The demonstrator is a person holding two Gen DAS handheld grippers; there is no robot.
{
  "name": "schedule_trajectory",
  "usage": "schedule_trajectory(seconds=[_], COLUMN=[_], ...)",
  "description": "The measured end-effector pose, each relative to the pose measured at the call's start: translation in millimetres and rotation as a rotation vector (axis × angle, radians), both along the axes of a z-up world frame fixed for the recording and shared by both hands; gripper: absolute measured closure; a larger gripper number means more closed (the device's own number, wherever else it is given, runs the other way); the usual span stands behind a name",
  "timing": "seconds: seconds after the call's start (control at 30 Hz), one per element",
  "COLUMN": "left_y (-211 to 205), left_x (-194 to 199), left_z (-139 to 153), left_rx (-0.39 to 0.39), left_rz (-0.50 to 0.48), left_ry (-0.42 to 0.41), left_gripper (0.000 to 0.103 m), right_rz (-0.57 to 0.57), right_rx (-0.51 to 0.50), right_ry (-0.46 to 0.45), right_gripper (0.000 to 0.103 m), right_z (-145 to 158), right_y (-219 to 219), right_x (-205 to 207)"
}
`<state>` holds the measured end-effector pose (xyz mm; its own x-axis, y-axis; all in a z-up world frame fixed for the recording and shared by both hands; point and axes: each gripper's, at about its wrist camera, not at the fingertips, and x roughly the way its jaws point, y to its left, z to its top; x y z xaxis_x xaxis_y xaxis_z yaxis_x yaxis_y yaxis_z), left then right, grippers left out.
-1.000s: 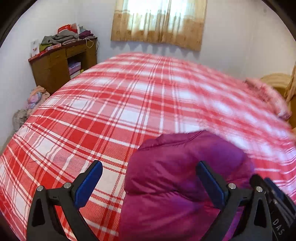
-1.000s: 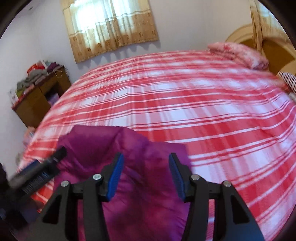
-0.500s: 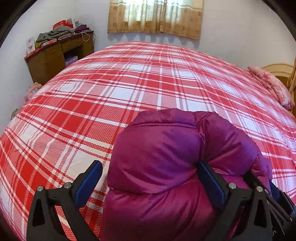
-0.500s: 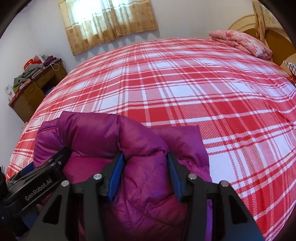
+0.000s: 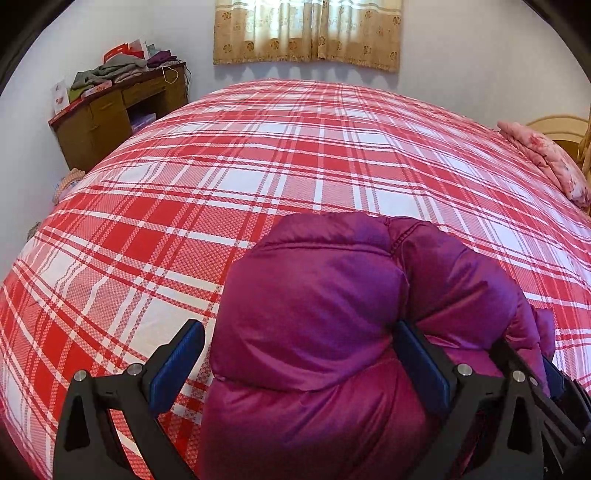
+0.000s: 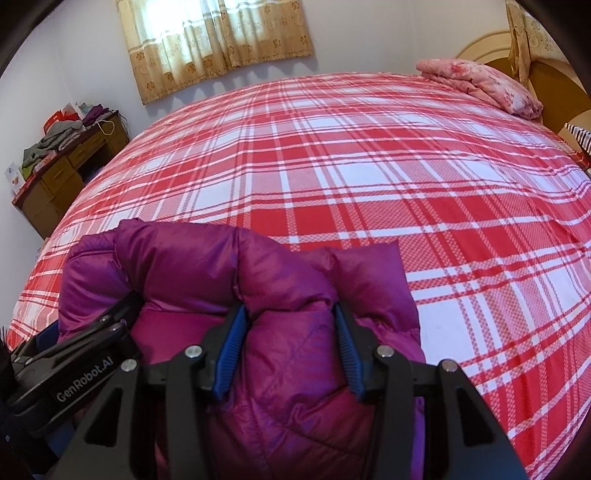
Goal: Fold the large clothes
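Note:
A puffy magenta down jacket (image 5: 314,325) lies bunched at the near edge of the red and white plaid bed (image 5: 295,155). My left gripper (image 5: 299,365) is open wide, its jaws standing on either side of a thick fold of the jacket without squeezing it. In the right wrist view my right gripper (image 6: 290,350) is shut on a padded fold of the jacket (image 6: 258,280), the blue pads (image 6: 231,347) pressing into the fabric. The left gripper's body (image 6: 74,365) shows at the lower left of that view, against the jacket.
A wooden desk (image 5: 114,110) piled with clothes stands at the far left by the wall. A folded pink quilt (image 6: 480,85) lies at the bed's far right by the headboard (image 6: 546,92). A curtained window (image 5: 306,33) is on the far wall.
Both grippers have lowered and moved forward with the jacket onto the bed. The right jaws have closed in on the padded fold. The jacket now bulges up between the left jaws.

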<state>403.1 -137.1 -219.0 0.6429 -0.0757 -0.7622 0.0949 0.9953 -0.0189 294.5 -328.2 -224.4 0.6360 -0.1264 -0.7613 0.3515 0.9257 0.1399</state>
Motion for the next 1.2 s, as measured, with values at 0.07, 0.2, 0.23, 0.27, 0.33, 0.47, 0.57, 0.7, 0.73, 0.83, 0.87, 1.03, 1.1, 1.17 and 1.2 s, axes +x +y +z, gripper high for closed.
schedule_trajectory(seconds=[0.07, 0.2, 0.23, 0.27, 0.33, 0.47, 0.57, 0.7, 0.73, 0.83, 0.87, 1.03, 1.1, 1.17, 1.2], left_y=[-1, -1, -1, -2, -2, -2, -1, -1, 1, 5, 10, 43, 59, 73, 76], left_x=[0, 1, 2, 2, 2, 2, 2, 3, 3, 4, 5, -31, -57, -84, -92], left_z=[-1, -2, -2, -2, -2, -2, -2, -2, -2, -2, -1, 17, 25, 25, 23], left_rx=[0.004, 0.006, 0.005, 0.005, 0.004, 0.006, 0.001, -0.009, -0.015, -0.053, -0.087, -0.202, -0.213, -0.204, -0.195], left_rz=[0.000, 0.000, 0.000, 0.000, 0.001, 0.000, 0.000, -0.001, -0.002, -0.008, -0.017, -0.067, -0.121, -0.179, -0.191], left_ry=[0.000, 0.004, 0.005, 0.006, 0.006, 0.006, 0.008, 0.013, 0.016, 0.031, 0.049, 0.075, 0.052, 0.030, 0.027], left_gripper=[0.001, 0.001, 0.001, 0.001, 0.001, 0.001, 0.001, 0.001, 0.001, 0.001, 0.001, 0.001, 0.001, 0.001, 0.001], right_rz=[0.000, 0.000, 0.000, 0.000, 0.000, 0.000, 0.000, 0.001, 0.001, 0.002, 0.004, 0.045, 0.048, 0.023, 0.006], right_rx=[-0.010, -0.023, -0.022, -0.022, -0.023, -0.022, -0.022, -0.023, -0.023, -0.016, -0.014, 0.061, 0.052, 0.004, -0.003], right_ry=[0.005, 0.012, 0.013, 0.013, 0.012, 0.012, 0.012, 0.013, 0.013, 0.011, 0.011, -0.018, -0.081, -0.142, -0.157], right_gripper=[0.052, 0.052, 0.051, 0.051, 0.051, 0.051, 0.051, 0.050, 0.050, 0.049, 0.049, 0.045, 0.035, 0.031, 0.030], right_z=[0, -1, -1, -1, -1, -1, -2, -2, -2, -2, -2, 8, 27, 42, 45], right_y=[2, 4, 4, 4, 4, 4, 3, 4, 3, 3, 3, -7, -9, -15, -20], right_x=[1, 3, 3, 3, 3, 3, 4, 4, 4, 5, 5, -4, -27, -52, -61])
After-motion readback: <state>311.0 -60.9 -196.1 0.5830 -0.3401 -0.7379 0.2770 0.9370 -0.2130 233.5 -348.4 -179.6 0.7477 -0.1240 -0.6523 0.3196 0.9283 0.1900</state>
